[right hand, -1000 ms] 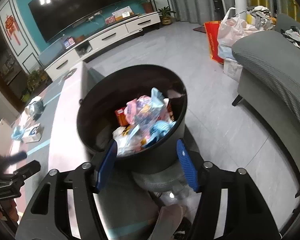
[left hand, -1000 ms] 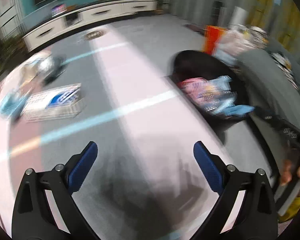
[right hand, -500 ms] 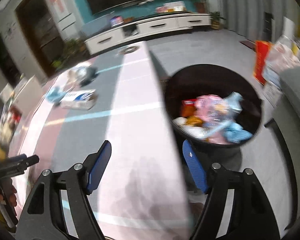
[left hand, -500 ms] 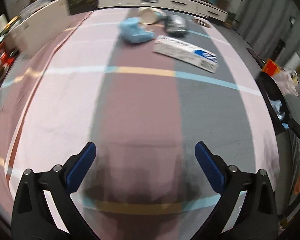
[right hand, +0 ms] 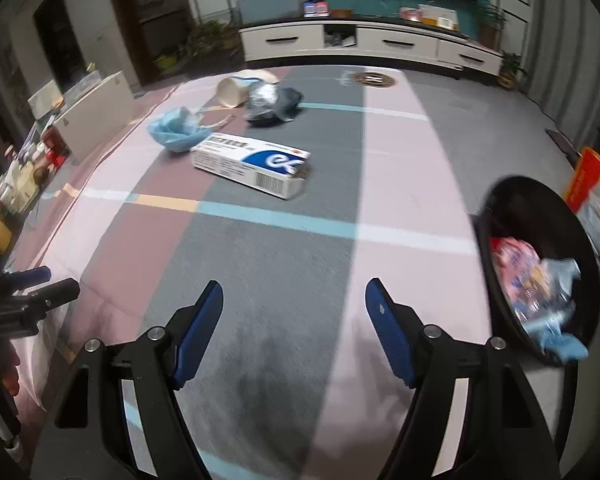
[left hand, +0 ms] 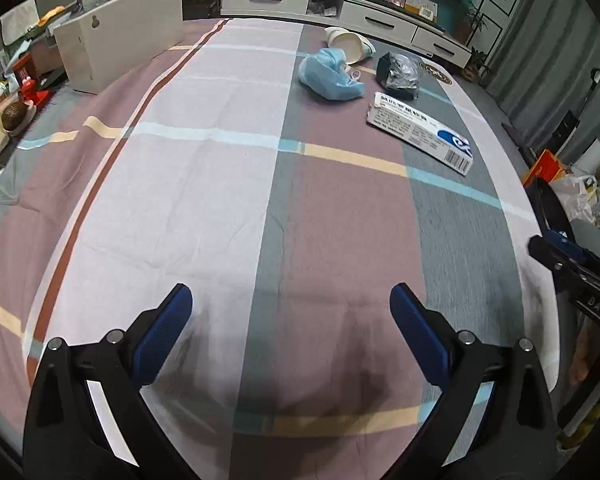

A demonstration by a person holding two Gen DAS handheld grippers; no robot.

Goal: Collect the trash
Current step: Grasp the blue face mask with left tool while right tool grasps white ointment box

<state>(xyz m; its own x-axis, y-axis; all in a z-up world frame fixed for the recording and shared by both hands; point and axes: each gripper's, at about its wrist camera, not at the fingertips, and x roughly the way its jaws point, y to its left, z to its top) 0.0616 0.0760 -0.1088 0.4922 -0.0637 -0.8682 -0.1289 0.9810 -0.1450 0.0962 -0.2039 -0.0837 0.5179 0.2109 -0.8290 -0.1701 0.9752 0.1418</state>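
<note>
The box (right hand: 252,164) lies flat on the striped cloth (right hand: 284,272) and serves as the landmark for the rest of the trash. Just behind it on its left sits a crumpled blue mask (right hand: 178,133); behind it, slightly right, a dark crinkled bag (right hand: 272,103); and beyond the bag a tipped paper cup (right hand: 232,90). The bin (right hand: 540,272), already holding wrappers, stands off the cloth's edge, well to the right of the box.

The step in hand looks like the reach for the next piece, most likely the box, since it is nearest. To do it well, I would come down over the box's short width rather than along its length, with the jaws squared to its long sides, and close low enough that the pads meet cardboard and not cloth.

The right gripper (right hand: 294,302) is empty, its jaws having just been opening and now wide; the box lies ahead of it and a little left, well apart. The left gripper (left hand: 290,304) is also wide and empty, the box far ahead of it to the right.
</note>
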